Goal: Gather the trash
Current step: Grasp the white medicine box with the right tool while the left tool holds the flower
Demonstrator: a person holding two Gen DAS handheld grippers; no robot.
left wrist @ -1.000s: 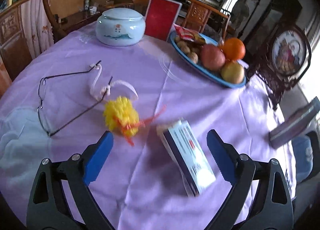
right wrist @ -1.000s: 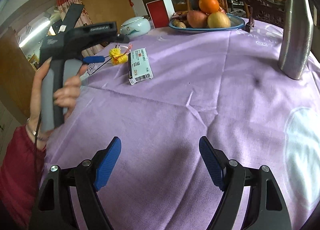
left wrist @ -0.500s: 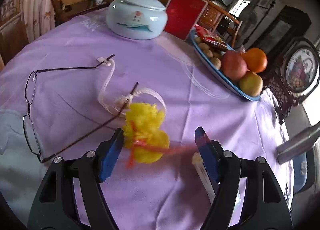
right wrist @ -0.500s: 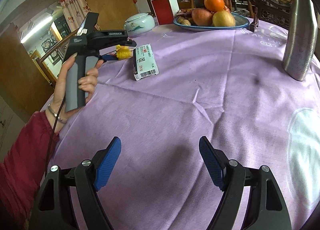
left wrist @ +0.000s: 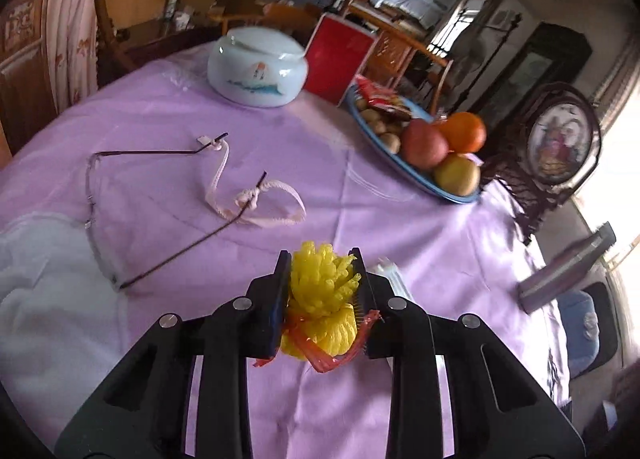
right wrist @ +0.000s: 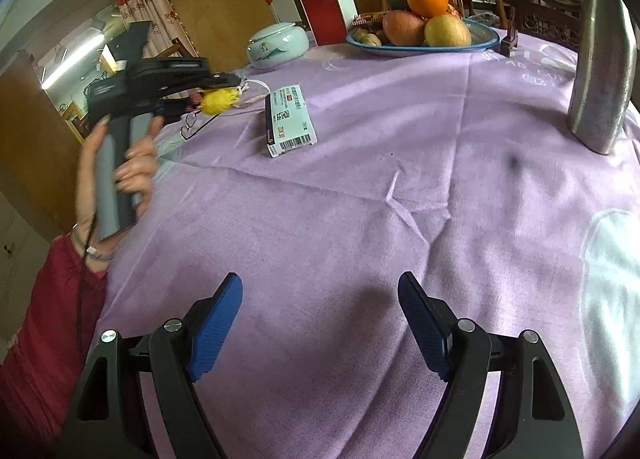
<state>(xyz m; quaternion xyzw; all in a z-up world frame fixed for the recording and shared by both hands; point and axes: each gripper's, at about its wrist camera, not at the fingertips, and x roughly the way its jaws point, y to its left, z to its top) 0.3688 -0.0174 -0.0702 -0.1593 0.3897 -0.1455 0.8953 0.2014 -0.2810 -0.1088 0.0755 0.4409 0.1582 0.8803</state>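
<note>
My left gripper (left wrist: 322, 259) is shut on a yellow net bundle tied with red string (left wrist: 324, 299) and holds it just above the purple tablecloth (left wrist: 360, 203). The bundle also shows in the right wrist view (right wrist: 218, 101), clamped in the left gripper (right wrist: 224, 89). A small white and dark box with a barcode (right wrist: 290, 119) lies on the cloth; in the left wrist view only its end (left wrist: 390, 273) shows behind my right finger. My right gripper (right wrist: 320, 299) is open and empty above the near part of the table.
Wire glasses (left wrist: 120, 199) with a pink ribbon (left wrist: 256, 199) lie left of the bundle. A white lidded jar (left wrist: 258, 67), a red box (left wrist: 340, 55) and a blue fruit plate (left wrist: 452, 193) stand at the back. A steel flask (right wrist: 600, 59) stands at the right.
My left gripper has closed on the yellow net bundle and lifted it slightly off the cloth. The right gripper has stayed open and barely moved.
</note>
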